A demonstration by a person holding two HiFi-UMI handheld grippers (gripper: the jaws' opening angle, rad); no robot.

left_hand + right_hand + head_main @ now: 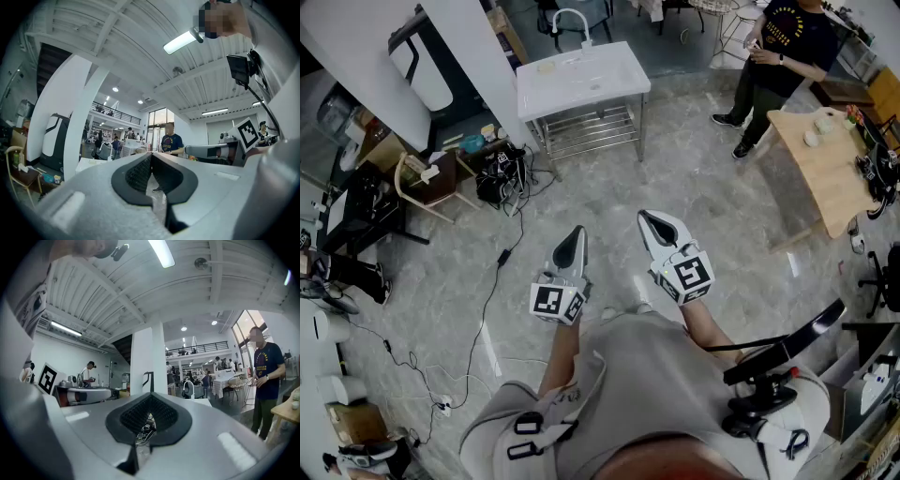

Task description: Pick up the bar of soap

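While both tools are held level in front of the person's chest, the left gripper (577, 232) has its jaws clenched, the ribbed pads (138, 172) meeting at the tips with nothing between them. Just to its right, the right gripper (645, 217) is closed the same way, its tips together and empty in its own view (150, 397). Neither touches anything. Beyond them lies grey floor (609, 187), with a black cable (502, 255) trailing off to the left toward a wooden chair (441, 178). Farther on stands a white sink (609, 84) on a metal frame, its tap (572, 19) at the back edge. The soap (547, 67), a small pale bar, lies on the sink's top at the back left corner, well apart from both grippers. To the right, a person (778, 47) in a dark shirt stands beside a wooden table (825, 173).
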